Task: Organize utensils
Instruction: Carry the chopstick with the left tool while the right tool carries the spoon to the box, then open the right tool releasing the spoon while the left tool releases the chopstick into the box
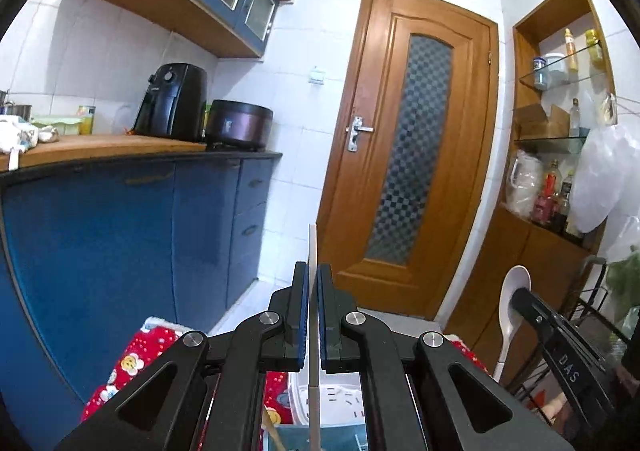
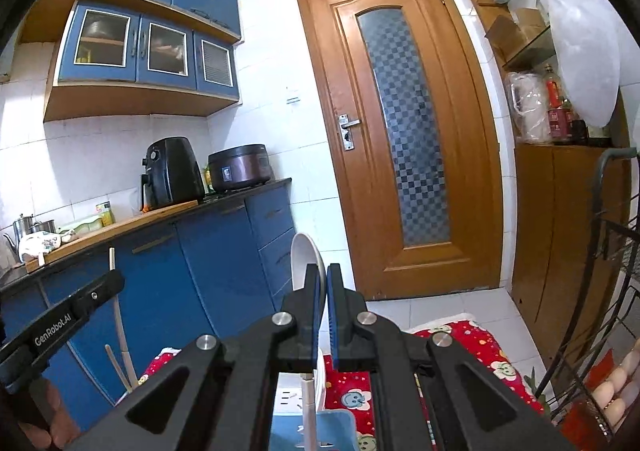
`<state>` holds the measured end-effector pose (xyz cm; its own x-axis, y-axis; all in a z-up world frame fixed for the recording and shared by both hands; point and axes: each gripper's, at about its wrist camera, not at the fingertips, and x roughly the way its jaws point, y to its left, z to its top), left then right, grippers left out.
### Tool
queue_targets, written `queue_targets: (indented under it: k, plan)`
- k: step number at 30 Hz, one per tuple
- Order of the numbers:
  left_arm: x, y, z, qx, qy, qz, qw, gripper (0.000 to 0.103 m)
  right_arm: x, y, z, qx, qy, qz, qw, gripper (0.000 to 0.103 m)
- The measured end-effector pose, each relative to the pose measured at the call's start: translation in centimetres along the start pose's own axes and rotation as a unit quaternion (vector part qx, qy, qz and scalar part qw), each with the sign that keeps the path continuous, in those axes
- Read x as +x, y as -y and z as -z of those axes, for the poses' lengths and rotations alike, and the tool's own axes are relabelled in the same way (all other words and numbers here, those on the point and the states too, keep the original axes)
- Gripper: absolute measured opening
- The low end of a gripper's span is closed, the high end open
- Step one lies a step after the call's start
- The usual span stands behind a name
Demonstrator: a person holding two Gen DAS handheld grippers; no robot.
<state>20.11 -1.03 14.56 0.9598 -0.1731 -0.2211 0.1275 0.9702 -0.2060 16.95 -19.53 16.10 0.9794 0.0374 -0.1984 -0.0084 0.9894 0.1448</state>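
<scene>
Blue kitchen cabinets and a brown wooden door [image 1: 404,139] are filling the background while a thin pale wooden chopstick [image 1: 312,251] is being held upright, clamped between the closed jaws of the left gripper [image 1: 313,291], and a white plastic spoon [image 2: 304,263] is being pinched likewise in the right gripper [image 2: 324,291]. Both utensils are best being lowered slowly and kept vertical toward the white-and-teal container [image 1: 336,411] glimpsed below on the red patterned cloth [image 1: 132,363], with neither grip being released before the tips are inside.

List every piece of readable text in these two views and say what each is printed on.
"GenRobot.AI": on the side of the left gripper, seen from the right wrist view.
"DAS": on the side of the right gripper, seen from the left wrist view; the rest is cut off.
Labels on the shelf bottles and the rice cooker panel: too small to read.
</scene>
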Motion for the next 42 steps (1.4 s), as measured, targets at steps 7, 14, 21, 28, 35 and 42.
queue_targets:
  k: [7, 14, 21, 28, 35, 42]
  plan:
    - [0.9, 0.1, 1.6, 0.008, -0.008, -0.002, 0.9999, 0.004, 0.7, -0.8, 1.7, -0.025, -0.016, -0.01, 1.0, 0.005]
    - [1.2, 0.0, 3.2, 0.009, -0.022, 0.0, 0.9997, 0.004, 0.8, -0.9, 2.6, -0.028, -0.037, -0.02, 0.999, 0.005]
    - [1.0, 0.0, 4.1, 0.013, -0.034, -0.001, 0.9993, 0.004, 0.8, -0.9, 3.4, -0.026, -0.061, -0.035, 0.997, 0.006]
    - [0.7, 0.2, 4.3, 0.016, -0.044, 0.001, 0.9989, 0.004, 0.4, -0.6, 3.6, 0.003, -0.088, -0.068, 0.994, 0.01]
    - [0.6, 0.1, 4.4, 0.006, -0.067, 0.007, 0.9977, 0.011, -0.8, -0.8, 3.1, 0.006, -0.085, -0.086, 0.993, 0.027]
    - [-0.8, 0.2, 4.1, 0.009, -0.061, 0.009, 0.9981, 0.036, -2.5, -1.0, 2.2, 0.007, -0.075, -0.092, 0.993, 0.03]
